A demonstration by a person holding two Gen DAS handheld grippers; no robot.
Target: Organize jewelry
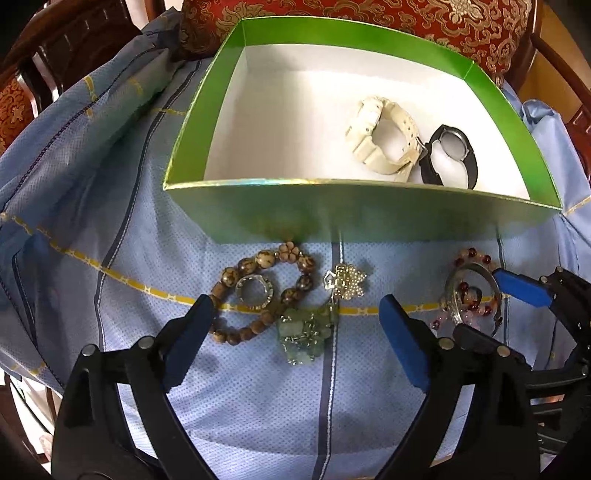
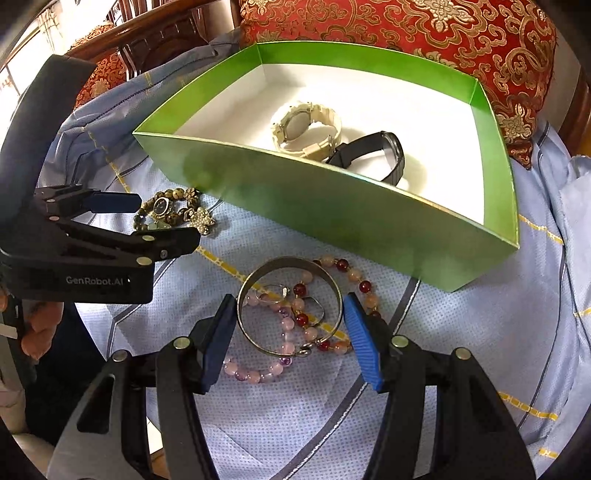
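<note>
Two watches point(image 1: 410, 147) side by side in box point(image 1: 295, 206), bracelets point(image 1: 258, 291) on cloth point(image 1: 110, 221) before it

Blue cloth point(image 1: 258, 406), green box point(image 1: 369, 210) (open), loose bracelets point(image 2: 295, 314)

A pale blue cloth point(image 2: 461, 332) with yellow and navy stripes covers the surface. Beyond it, red gold-patterned cushions point(image 2: 424, 26) rest on dark wooden chairs point(image 1: 62, 48); daylight at left.
</note>
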